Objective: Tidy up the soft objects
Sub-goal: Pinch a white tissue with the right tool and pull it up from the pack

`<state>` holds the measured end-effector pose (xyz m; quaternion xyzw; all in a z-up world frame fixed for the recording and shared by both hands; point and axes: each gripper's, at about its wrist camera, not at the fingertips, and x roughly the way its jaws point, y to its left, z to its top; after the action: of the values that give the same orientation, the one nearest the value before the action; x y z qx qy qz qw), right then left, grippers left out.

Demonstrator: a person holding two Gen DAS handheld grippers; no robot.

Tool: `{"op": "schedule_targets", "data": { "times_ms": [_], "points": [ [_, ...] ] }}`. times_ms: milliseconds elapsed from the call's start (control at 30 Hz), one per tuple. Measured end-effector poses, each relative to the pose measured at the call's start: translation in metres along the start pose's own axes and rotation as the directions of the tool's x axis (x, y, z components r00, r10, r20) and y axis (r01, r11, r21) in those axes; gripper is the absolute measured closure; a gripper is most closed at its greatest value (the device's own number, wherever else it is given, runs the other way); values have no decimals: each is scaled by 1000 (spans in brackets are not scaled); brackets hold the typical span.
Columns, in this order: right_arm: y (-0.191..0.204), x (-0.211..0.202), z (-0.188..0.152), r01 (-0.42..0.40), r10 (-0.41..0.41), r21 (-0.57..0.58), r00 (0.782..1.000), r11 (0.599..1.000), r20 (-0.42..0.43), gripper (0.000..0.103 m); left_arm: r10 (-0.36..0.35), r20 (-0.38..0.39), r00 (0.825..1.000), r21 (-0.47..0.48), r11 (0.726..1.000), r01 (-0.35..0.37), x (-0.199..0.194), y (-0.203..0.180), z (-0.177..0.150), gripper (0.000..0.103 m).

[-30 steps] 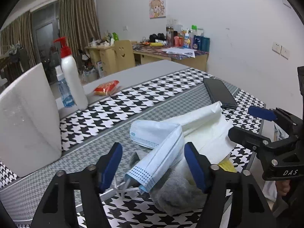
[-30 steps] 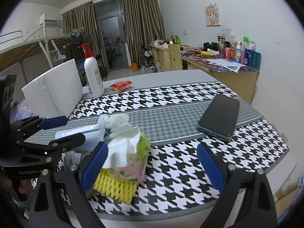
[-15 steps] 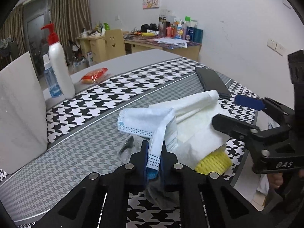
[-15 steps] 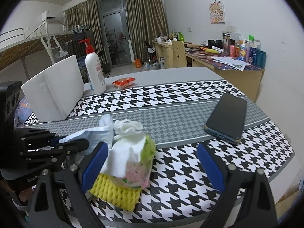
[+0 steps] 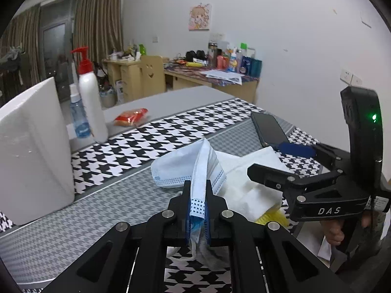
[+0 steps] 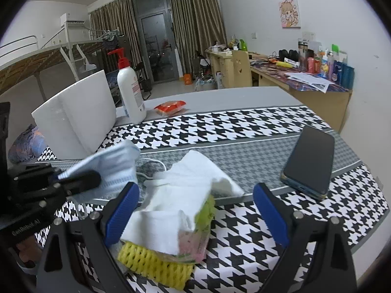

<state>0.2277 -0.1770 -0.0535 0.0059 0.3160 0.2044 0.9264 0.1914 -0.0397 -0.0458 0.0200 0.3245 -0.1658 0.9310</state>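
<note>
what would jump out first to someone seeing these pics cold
The left hand-held gripper is shut on a blue mask, lifting it off the houndstooth table. Beside it the right hand-held gripper stands open around a tissue pack on yellow foam.

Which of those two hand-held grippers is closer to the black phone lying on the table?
Right. The right hand-held gripper is open over the tissue pile, beside the phone. The left hand-held gripper, shut on the face mask, is farther away.
</note>
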Motion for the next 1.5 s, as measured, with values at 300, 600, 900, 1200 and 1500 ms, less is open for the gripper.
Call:
{"op": "schedule_targets", "data": {
  "times_ms": [300, 600, 900, 1200, 1500],
  "points": [
    [2, 7, 3, -33, 32, -15, 999, 999, -42, 33, 30, 13, 999, -45, 999, -29, -7, 12, -5, 94],
    [10, 2, 3, -10, 8, -39, 999, 999, -38, 60, 47, 17, 999, -52, 998, -46, -13, 16, -10, 94],
    [22, 2, 7, 18, -22, -71, 999, 997, -48, 91, 56, 39, 998, -66, 996, -53, -27, 22, -13, 94],
    [33, -8, 13, 6, -7, -75, 1000, 997, -21, 95, 68, 59, 996, -81, 995, -63, -39, 31, -15, 94],
    [48, -24, 28, 5, -1, -99, 999, 995, 45, 95, 98, 91, 991, -86, 992, -91, -57, 40, -12, 94]
  ]
}}
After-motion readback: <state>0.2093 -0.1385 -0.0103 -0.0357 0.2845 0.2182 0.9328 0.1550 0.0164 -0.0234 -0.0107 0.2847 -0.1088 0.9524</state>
